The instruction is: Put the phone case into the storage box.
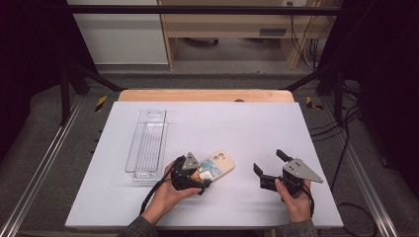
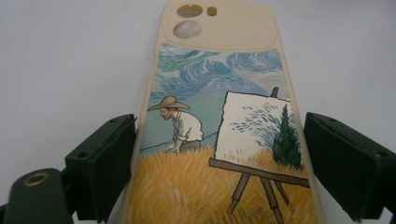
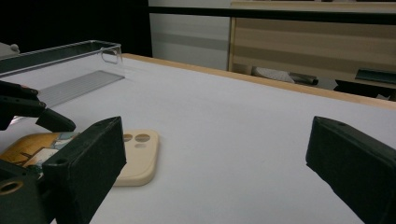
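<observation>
At six o'clock on the surface (image 1: 247, 123), our left tongs (image 1: 206, 174) straddle the painted phone case (image 2: 219, 140), jaws not yet closed; right tongs (image 1: 269, 163) gape empty; clear tray (image 1: 146, 143) awaits at nine

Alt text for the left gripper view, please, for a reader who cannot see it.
A cream phone case printed with a painter in a straw hat at an easel in a wheat field lies on a white table between the left gripper's two black jaws, which flank its long edges, not clearly clamped.
</observation>
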`<state>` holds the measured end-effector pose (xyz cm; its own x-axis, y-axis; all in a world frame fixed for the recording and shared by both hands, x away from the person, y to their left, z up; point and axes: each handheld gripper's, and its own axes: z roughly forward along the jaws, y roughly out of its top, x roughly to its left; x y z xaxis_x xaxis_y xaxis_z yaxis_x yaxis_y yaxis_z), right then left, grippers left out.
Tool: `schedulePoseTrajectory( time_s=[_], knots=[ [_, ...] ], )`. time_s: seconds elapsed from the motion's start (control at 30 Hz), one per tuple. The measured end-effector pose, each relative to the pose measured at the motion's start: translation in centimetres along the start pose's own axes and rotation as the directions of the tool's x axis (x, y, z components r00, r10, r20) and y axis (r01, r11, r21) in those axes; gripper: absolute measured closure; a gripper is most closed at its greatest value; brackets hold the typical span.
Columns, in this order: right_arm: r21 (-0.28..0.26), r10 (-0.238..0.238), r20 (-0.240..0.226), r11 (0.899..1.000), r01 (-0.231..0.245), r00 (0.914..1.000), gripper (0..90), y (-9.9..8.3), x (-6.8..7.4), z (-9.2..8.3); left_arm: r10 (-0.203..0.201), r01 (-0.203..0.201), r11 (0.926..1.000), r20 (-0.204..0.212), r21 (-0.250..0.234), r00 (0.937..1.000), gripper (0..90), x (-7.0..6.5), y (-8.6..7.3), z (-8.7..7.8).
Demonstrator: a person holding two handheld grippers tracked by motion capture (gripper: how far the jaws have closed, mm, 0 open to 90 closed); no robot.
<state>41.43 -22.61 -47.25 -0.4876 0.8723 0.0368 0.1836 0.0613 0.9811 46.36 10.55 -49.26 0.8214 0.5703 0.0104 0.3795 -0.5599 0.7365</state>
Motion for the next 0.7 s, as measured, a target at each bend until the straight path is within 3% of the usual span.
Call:
schedulePoseTrajectory(
  time_s=[0.03, 0.17, 0.23, 0.37, 0.4, 0.57, 0.6, 0.63, 0.7],
  knots=[
    [-0.003, 0.002, 0.002, 1.0, -0.002, 1.0, 4.9, 0.0, 0.1, 0.0, 0.007, -0.007, 0.9993, 0.0, -0.036, 1.0, 11.4, -0.1, 0.0, -0.3],
    [-0.004, 0.009, 0.01, 1.0, -0.009, 0.9999, 4.9, 0.0, -0.1, 0.0, 0.009, -0.009, 0.9968, -0.001, -0.079, 1.0, 11.6, -0.2, 0.0, -0.6],
    [0.001, 0.03, 0.012, 1.0, -0.03, 0.9995, 4.9, -0.3, -0.3, 0.0, 0.005, -0.005, 0.9919, -0.001, -0.127, 1.0, 11.7, -0.1, -0.1, -1.0],
    [-0.007, 0.062, 0.014, 0.998, -0.062, 0.998, 5.0, -0.3, -0.4, 0.1, 0.001, -0.002, 0.9867, -0.005, -0.162, 1.0, 11.8, 0.1, -0.1, -1.5],
    [-0.008, 0.074, 0.01, 0.997, -0.074, 0.9972, 5.0, -0.3, -0.2, 0.2, -0.008, 0.005, 0.981, -0.015, -0.194, 0.9999, 11.8, 0.2, 0.1, -2.1],
    [0.01, 0.104, -0.015, 0.995, -0.104, 0.9945, 3.9, -0.2, 0.3, 0.7, -0.028, 0.017, 0.9665, -0.042, -0.256, 0.9987, 11.9, 0.4, 0.2, -3.5],
    [0.012, 0.116, -0.016, 0.993, -0.116, 0.9931, 3.6, -0.2, 0.3, 0.9, -0.028, 0.017, 0.9665, -0.042, -0.256, 0.9987, 11.9, 0.4, 0.2, -3.5],
    [0.014, 0.125, -0.017, 0.992, -0.125, 0.992, 3.4, -0.1, 0.4, 1.0, -0.042, 0.028, 0.9592, -0.047, -0.281, 0.998, 11.8, 0.5, 0.2, -4.0],
    [0.01, 0.139, -0.022, 0.99, -0.138, 0.9901, 3.4, 0.0, 0.7, 1.2, -0.049, 0.029, 0.9527, -0.057, -0.302, 0.9972, 11.9, 0.6, 0.2, -4.5]
  ],
)
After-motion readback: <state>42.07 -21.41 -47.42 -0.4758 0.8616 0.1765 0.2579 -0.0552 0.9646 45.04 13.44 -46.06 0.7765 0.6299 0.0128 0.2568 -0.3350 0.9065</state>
